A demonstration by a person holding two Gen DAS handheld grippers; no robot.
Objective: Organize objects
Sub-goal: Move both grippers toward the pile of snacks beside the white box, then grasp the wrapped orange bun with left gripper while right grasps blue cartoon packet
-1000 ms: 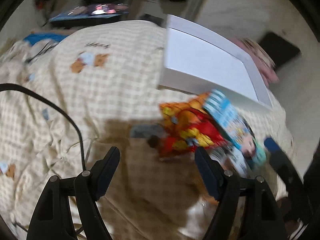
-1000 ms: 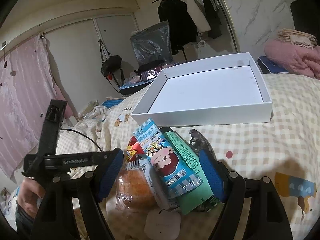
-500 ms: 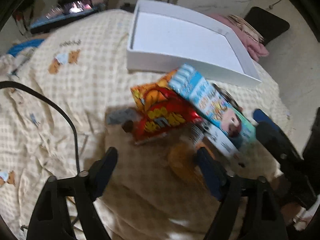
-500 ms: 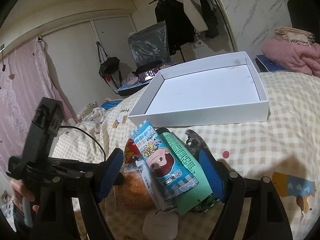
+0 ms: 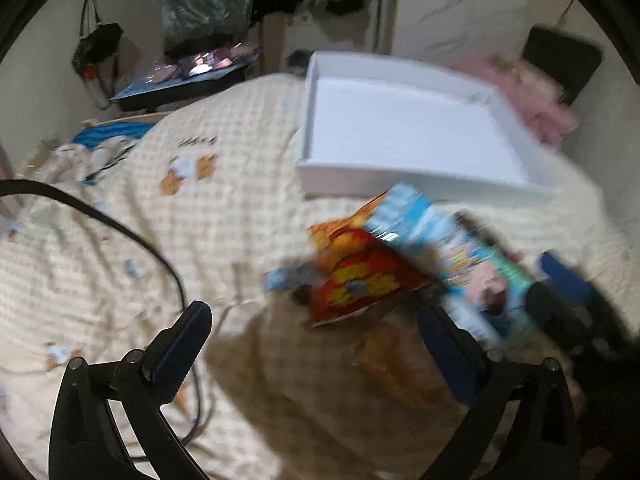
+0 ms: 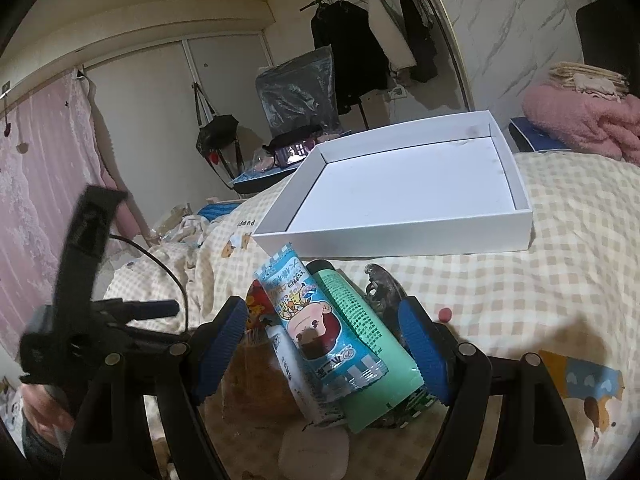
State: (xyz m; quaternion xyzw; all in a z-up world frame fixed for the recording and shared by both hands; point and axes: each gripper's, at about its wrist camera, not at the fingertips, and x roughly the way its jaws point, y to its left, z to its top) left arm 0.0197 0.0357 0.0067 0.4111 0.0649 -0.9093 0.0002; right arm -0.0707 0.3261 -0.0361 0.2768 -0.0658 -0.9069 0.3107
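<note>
I see a shallow white cardboard box (image 6: 404, 200) on a cream-and-tan checked bedspread (image 6: 560, 272) printed with small orange and blue bear motifs. In front of the box lie a light-blue cartoon-printed snack wrapper (image 6: 320, 328), a mint-green tube (image 6: 368, 344) and a red-and-yellow foil packet (image 5: 360, 280). A fluffy pink blanket (image 6: 580, 124) sits behind, and a pale pink curtain (image 6: 36, 208) hangs at the side.

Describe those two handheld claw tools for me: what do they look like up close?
Each is a black plastic frame ending in two fingers tipped with ribbed blue pads, joined by links with round silver pivot pins. The left gripper and the right gripper look built alike. In the right wrist view the left tool shows a tall black upright block on top, and a thin black cable trails across the checked bedspread beside it.
</note>
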